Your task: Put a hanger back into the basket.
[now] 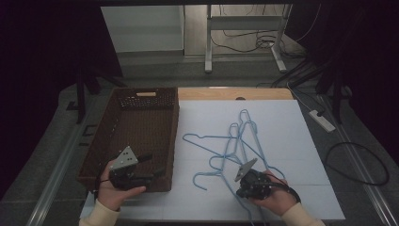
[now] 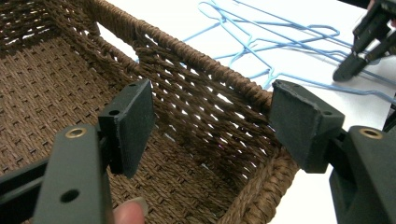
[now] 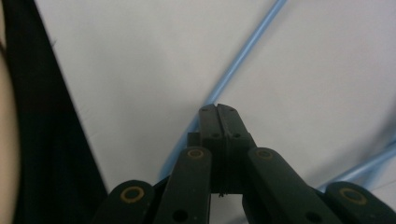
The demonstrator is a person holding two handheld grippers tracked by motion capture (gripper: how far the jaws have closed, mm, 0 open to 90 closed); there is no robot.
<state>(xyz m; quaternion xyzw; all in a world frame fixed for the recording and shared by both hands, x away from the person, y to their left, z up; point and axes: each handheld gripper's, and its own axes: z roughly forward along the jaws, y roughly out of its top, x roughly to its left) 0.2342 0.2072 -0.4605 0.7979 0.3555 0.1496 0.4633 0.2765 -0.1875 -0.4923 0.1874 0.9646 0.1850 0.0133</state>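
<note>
The right gripper had its jaws fully closed, seemingly pinching the wire of one blue hanger on the white bench, right of the basket. The left gripper held its jaws wide apart with nothing between them, over the basket's near right corner. The basket looked empty and all the hangers lay tangled beside it, so I judged the moving was only starting.
</note>
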